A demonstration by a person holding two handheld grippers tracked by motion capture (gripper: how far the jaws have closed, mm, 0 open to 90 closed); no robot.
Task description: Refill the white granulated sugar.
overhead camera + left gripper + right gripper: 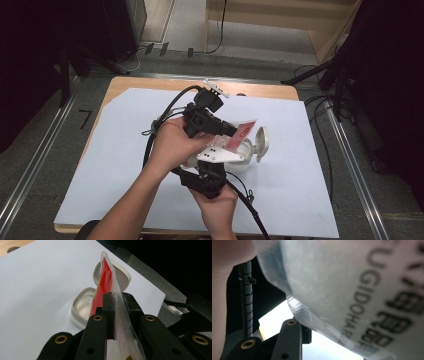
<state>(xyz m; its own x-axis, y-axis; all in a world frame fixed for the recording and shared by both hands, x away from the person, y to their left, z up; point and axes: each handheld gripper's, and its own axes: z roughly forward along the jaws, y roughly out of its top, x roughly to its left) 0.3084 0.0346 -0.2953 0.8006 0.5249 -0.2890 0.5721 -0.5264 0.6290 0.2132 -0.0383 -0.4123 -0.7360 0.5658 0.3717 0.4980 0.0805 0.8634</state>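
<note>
From above, both hands meet over the middle of the white-covered worktop (125, 165), a little toward its right edge. The left tool (231, 131) comes in from the far side and the right tool (212, 167) from the near side, and between them is a red and clear sachet (243, 131) held over a small white container (244, 161). The container's hinged lid (261, 143) stands open on the side toward the right edge.

The left gripper view gives what the high view cannot: the left tool (119, 302) has its two black jaws nearly together and pinching the sachet (106, 282) edge-on, so the packet is a thin blade running straight away from the camera. Its long axis points out past the jaws, the far end rising over the container (81, 307), whose inside looks glossy and clear, with the lid (120, 277) propped up behind it.

The right gripper view is very close: the sachet's (362, 290) frosted face with dark blurred lettering crosses the frame at a slant, its sealed edge lying just over the one jaw in sight of the right tool (312, 332). I cannot tell whether that tool is clamped on it
</note>
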